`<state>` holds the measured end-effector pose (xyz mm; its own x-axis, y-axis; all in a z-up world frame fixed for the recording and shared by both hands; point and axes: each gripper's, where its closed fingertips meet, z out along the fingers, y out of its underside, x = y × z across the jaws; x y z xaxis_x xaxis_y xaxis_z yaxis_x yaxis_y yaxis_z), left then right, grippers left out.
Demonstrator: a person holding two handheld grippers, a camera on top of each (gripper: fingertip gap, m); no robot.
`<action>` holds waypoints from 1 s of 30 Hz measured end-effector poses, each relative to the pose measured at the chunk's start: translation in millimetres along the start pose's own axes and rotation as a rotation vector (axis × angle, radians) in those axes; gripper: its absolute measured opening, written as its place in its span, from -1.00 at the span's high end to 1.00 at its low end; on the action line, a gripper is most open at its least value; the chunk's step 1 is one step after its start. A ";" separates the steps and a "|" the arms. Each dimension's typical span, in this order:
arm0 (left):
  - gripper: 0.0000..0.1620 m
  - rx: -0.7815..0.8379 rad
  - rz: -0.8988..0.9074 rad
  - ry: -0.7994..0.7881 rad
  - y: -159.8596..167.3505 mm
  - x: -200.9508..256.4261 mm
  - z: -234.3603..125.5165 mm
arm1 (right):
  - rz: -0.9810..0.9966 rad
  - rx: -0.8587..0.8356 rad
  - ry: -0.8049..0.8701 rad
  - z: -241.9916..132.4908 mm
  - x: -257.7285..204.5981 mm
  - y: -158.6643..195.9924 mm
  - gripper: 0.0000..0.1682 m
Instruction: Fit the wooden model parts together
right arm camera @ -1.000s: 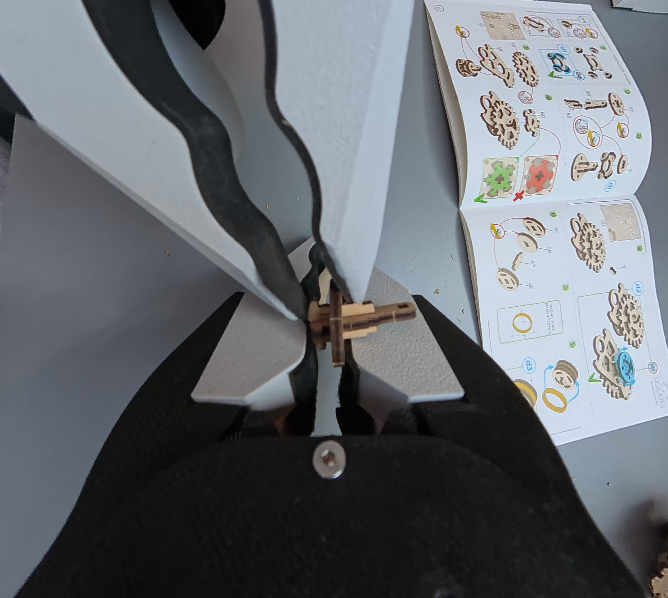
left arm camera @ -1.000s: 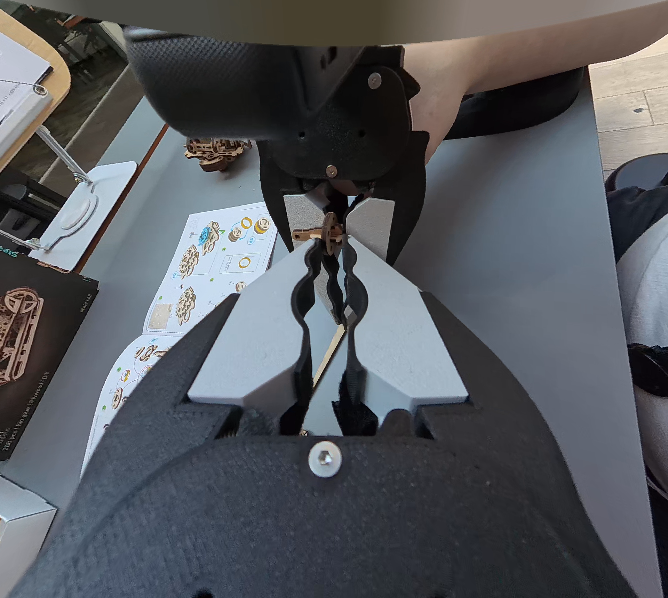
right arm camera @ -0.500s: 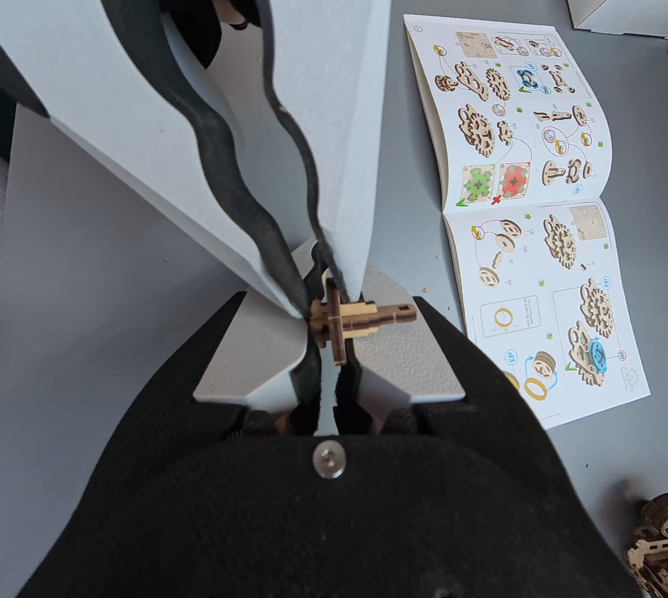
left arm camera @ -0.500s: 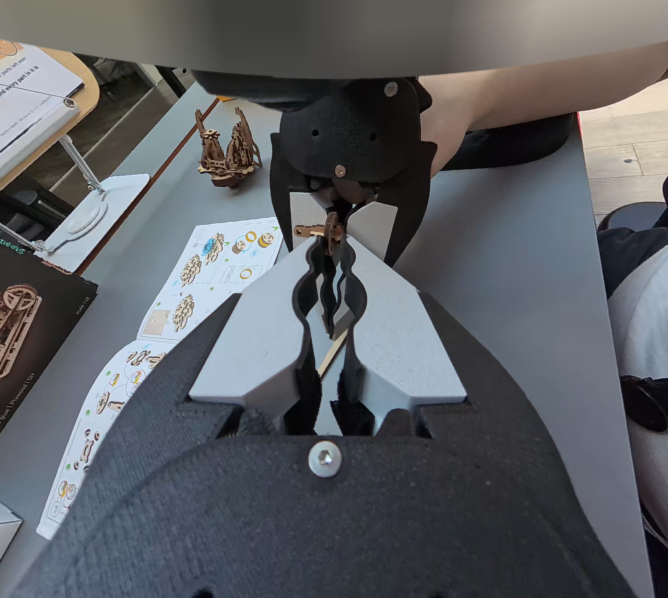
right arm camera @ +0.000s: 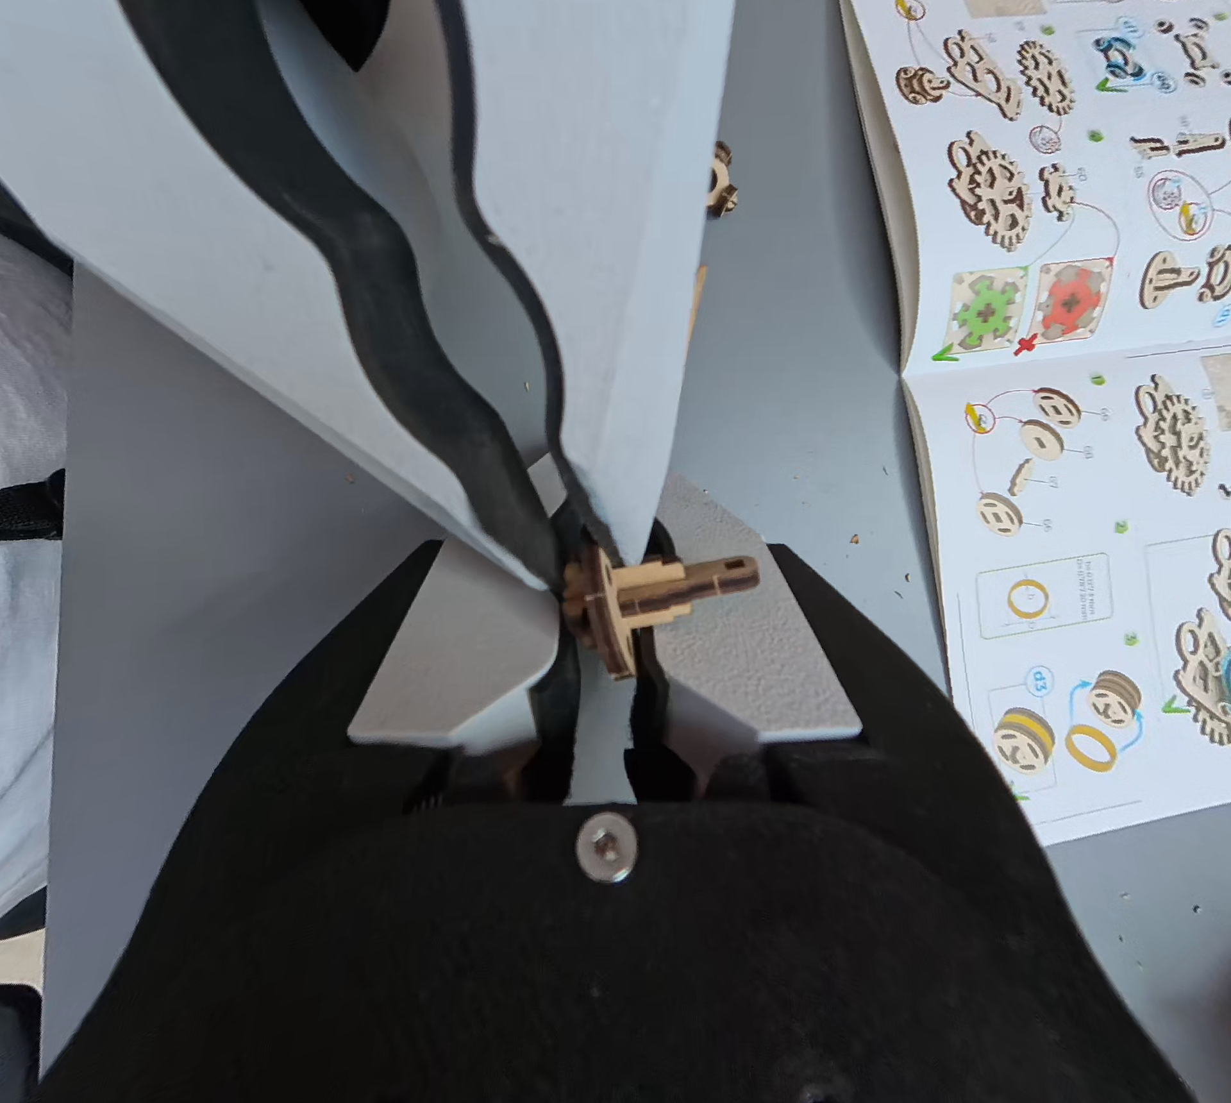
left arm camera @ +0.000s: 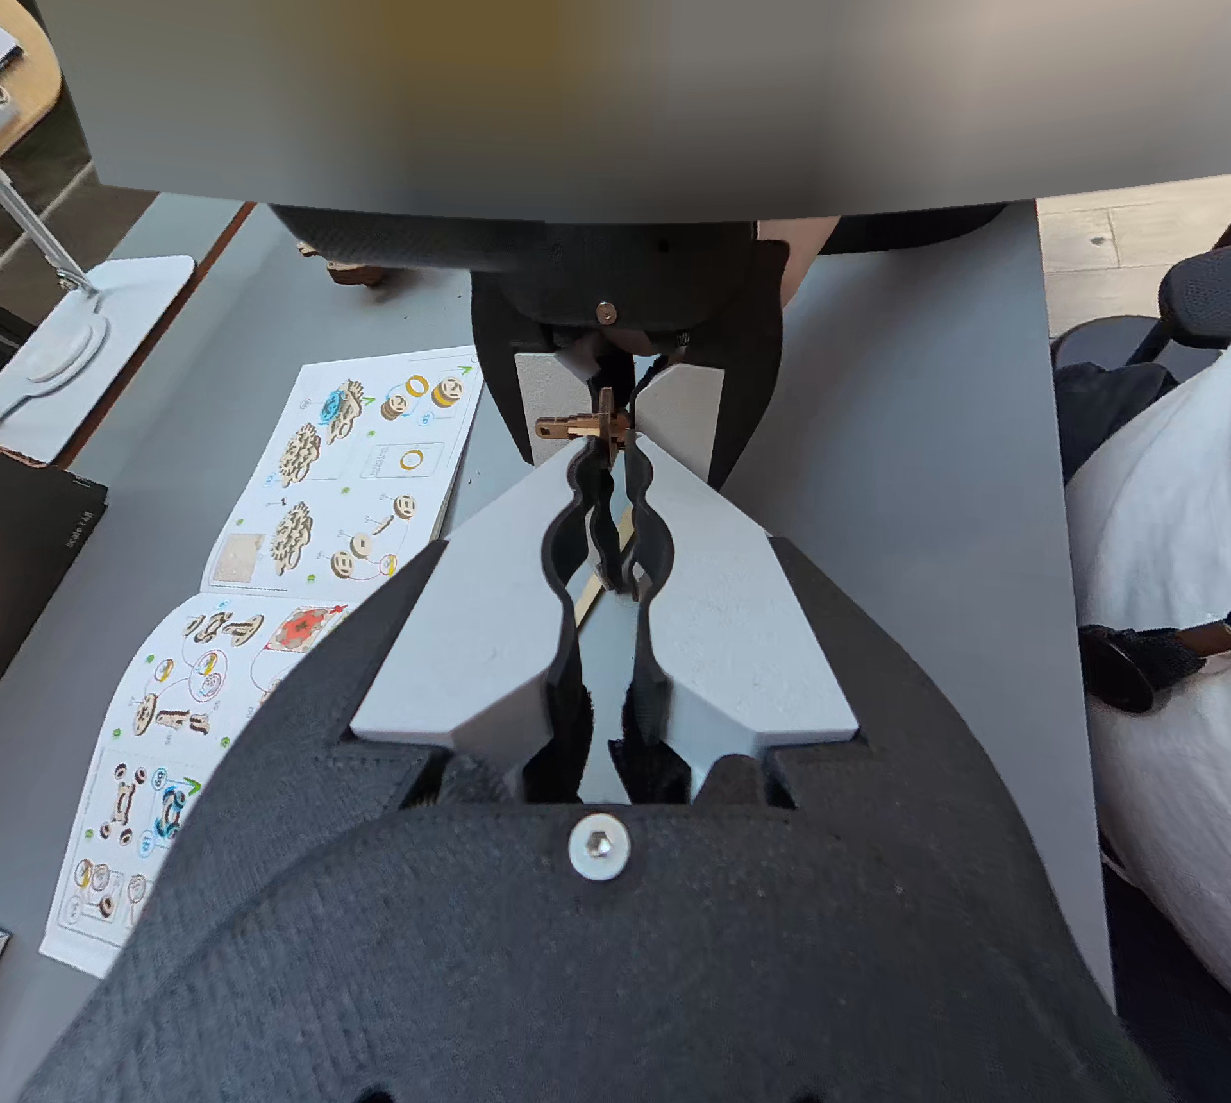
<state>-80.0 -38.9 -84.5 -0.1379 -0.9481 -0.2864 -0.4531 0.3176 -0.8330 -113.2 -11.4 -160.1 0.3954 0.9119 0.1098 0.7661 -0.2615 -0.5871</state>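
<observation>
In the left wrist view, a white stand base (left arm camera: 63, 331) sits at the far left edge of the grey worktop (left arm camera: 899, 538). Beside it lies a black box (left arm camera: 40, 551) bearing small print, which is not reproduced here. An open instruction booklet (left arm camera: 320, 538) lies flat to the right of the box, showing diagrams of gears and rings; its lower pages are covered in part by the body of the left tongs (left arm camera: 609, 458). A small wooden model (left arm camera: 350, 271) stands beyond the booklet, mostly hidden by the blurred patch above.

The left tongs are closed to a narrow gap, tips pressed on the wooden disc (left arm camera: 605, 425) of the axle assembly. The wooden axle (left arm camera: 566, 426) projects sideways to the left. A thin wooden stick (left arm camera: 603, 571) lies on the worktop below the gap.

The right tongs (left arm camera: 623, 398) face the left tongs from the far side, nearly closed on the same disc.

In the right wrist view, the right tongs (right arm camera: 603, 618) clamp the wooden disc (right arm camera: 609, 614) edge-on; the wooden axle (right arm camera: 693, 588) points right. The left tongs (right arm camera: 586, 545) descend from above onto the disc and block most of the worktop (right arm camera: 200, 538). A small wooden gear part (right arm camera: 721, 185) lies behind them. The instruction booklet (right arm camera: 1066, 338) lies at right.
</observation>
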 end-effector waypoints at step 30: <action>0.95 -0.052 0.012 0.105 -18.4 2.5 -1.9 | -0.053 -0.012 0.079 -9.7 4.0 1.0 1.00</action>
<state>-73.7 -47.1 -68.9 -0.2334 -0.9416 -0.2427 -0.4955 0.3300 -0.8035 -106.0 -11.1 -152.4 0.3929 0.8968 0.2036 0.7926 -0.2181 -0.5694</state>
